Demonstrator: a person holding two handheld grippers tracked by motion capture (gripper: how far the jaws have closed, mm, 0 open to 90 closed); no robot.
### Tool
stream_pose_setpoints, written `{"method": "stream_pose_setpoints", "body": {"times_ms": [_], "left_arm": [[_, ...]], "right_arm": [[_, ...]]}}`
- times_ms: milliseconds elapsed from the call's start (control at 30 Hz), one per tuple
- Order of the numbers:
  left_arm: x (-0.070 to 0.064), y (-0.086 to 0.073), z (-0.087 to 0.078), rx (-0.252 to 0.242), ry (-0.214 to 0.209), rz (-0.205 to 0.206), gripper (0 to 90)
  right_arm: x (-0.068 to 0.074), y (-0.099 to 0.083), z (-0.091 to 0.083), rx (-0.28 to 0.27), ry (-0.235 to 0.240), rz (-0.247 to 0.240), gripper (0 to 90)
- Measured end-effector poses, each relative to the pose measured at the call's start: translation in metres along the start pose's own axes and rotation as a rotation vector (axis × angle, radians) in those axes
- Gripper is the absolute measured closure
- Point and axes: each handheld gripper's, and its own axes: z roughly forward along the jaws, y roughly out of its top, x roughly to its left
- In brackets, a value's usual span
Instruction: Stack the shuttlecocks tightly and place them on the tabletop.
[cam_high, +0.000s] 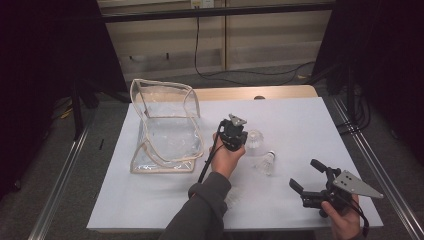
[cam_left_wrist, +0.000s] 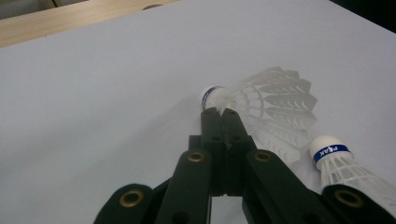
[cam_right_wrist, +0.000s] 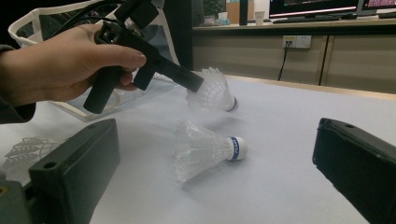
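The left claw (cam_high: 243, 136) is closed, its two black jaws pinched on the feather skirt of a shuttlecock (cam_left_wrist: 268, 100), with the cork tip pointing away from the claw. Gripping the skirt edge seems the practical choice: the feathers give thin, flat material to clamp, while the rounded cork would slip. The shuttlecock sits just above or on the desk (cam_high: 300, 115), near its middle; I cannot tell whether it is lifted clear. A second shuttlecock (cam_right_wrist: 205, 148) lies on its side close by, cork toward the right. The clear zip bag (cam_high: 162, 125) stands open to the left, likely the place the shuttlecocks are meant to go. The right claw (cam_high: 306, 176) is spread wide and holds nothing, waiting near the desk's front right corner.
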Motion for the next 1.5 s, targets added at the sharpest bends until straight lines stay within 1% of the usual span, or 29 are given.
{"method": "stream_pose_setpoints", "body": {"times_ms": [67, 100, 133, 167, 233, 300, 400, 467, 533, 567, 667, 700, 767, 800, 833, 867, 900, 933, 1000, 1067, 1100, 1133, 1167, 1233, 1267, 1300, 1400, 1467, 1500], "left_arm": [[0.000, 0.000, 0.001, 0.001, 0.037, 0.036, 90.0], [-0.001, -0.001, 0.002, -0.009, 0.032, 0.017, 90.0], [-0.001, -0.001, 0.004, -0.005, 0.017, 0.005, 90.0], [0.000, -0.001, 0.005, -0.001, 0.016, 0.019, 90.0], [-0.003, -0.003, 0.009, 0.000, -0.001, 0.012, 90.0], [-0.006, -0.005, 0.012, 0.011, 0.003, 0.043, 90.0], [-0.010, -0.006, 0.015, 0.009, -0.024, 0.033, 89.4], [-0.012, -0.007, 0.016, 0.013, -0.041, 0.051, 84.4], [-0.013, -0.008, 0.016, 0.020, -0.053, 0.075, 83.5], [-0.013, -0.009, 0.016, 0.022, -0.053, 0.075, 82.4], [-0.014, -0.011, 0.015, 0.023, -0.066, 0.066, 75.4], [-0.014, -0.011, 0.015, 0.024, -0.073, 0.069, 75.4], [-0.014, -0.011, 0.014, 0.021, -0.085, 0.074, 69.8], [-0.015, -0.012, 0.014, 0.017, -0.094, 0.066, 69.8], [-0.014, -0.011, 0.013, 0.019, -0.105, 0.069, 68.5], [-0.015, -0.012, 0.012, 0.014, -0.103, 0.066, 67.5], [-0.015, -0.012, 0.011, 0.010, -0.101, 0.069, 63.2], [-0.015, -0.012, 0.010, 0.007, -0.109, 0.062, 63.2], [-0.015, -0.013, 0.007, -0.002, -0.120, 0.057, 59.4], [-0.015, -0.014, 0.003, 0.000, -0.128, 0.047, 52.4], [-0.015, -0.014, 0.001, -0.013, -0.140, 0.038, 49.4], [-0.015, -0.014, -0.002, -0.013, -0.139, 0.040, 41.2], [-0.015, -0.014, -0.004, -0.012, -0.142, 0.040, 41.2], [-0.015, -0.014, -0.010, 0.002, -0.176, 0.043, 38.2], [-0.016, -0.014, -0.013, 0.009, -0.183, 0.045, 30.1], [-0.017, -0.014, -0.015, 0.017, -0.192, 0.052, 30.1], [-0.019, -0.014, -0.024, 0.002, -0.214, 0.040, 27.2], [-0.019, -0.016, -0.030, -0.006, -0.211, 0.038, 24.9], [-0.020, -0.016, -0.032, -0.004, -0.222, 0.035, 24.3]], "right_arm": [[0.000, 0.000, 0.000, 0.000, -0.001, 0.001, 0.3], [-0.001, 0.000, 0.000, 0.002, -0.001, 0.001, 0.3], [-0.001, -0.001, 0.000, 0.000, -0.001, -0.001, 0.3], [-0.001, 0.000, -0.001, -0.001, -0.001, 0.001, 0.3], [-0.001, 0.000, -0.001, -0.001, 0.000, 0.000, 0.3], [-0.001, 0.000, 0.000, -0.001, 0.000, 0.000, 0.3], [-0.001, 0.000, 0.000, 0.001, 0.001, -0.001, 0.3], [-0.001, 0.000, 0.000, 0.001, 0.002, -0.001, 0.3], [-0.001, 0.000, 0.000, 0.001, 0.001, -0.002, 0.4], [-0.001, 0.000, -0.001, 0.000, 0.002, -0.001, 0.4], [-0.001, 0.000, -0.001, 0.000, 0.001, 0.000, 0.3], [-0.001, 0.000, -0.001, 0.000, 0.001, 0.000, 0.3], [0.000, 0.000, 0.000, 0.001, 0.002, 0.000, 0.3], [0.000, 0.000, 0.000, 0.001, 0.002, 0.000, 0.3], [0.000, 0.000, 0.000, 0.002, 0.002, 0.001, 0.4], [0.000, 0.000, 0.000, 0.002, 0.003, 0.000, 0.4], [0.000, 0.000, 0.000, 0.004, 0.002, -0.003, 0.4], [0.000, 0.000, 0.000, 0.004, 0.002, -0.003, 0.3], [0.000, 0.000, 0.000, 0.002, 0.003, -0.003, 0.3], [0.000, 0.000, 0.000, 0.002, 0.001, -0.004, 0.3], [0.000, 0.000, 0.000, 0.002, 0.002, -0.004, 0.4], [0.000, 0.000, 0.000, 0.002, 0.003, -0.002, 0.3], [0.000, 0.000, 0.000, 0.002, 0.003, -0.002, 0.3], [0.000, 0.000, 0.000, 0.001, 0.003, -0.003, 0.4], [0.000, 0.000, 0.000, 0.002, 0.004, -0.005, 0.3], [0.000, 0.000, 0.000, 0.002, 0.004, -0.005, 0.3], [0.001, 0.000, 0.000, 0.002, 0.003, -0.007, 0.3], [0.001, 0.000, 0.001, 0.001, 0.005, -0.006, 0.3], [0.001, 0.000, 0.001, 0.000, 0.004, -0.007, 0.3]]}}
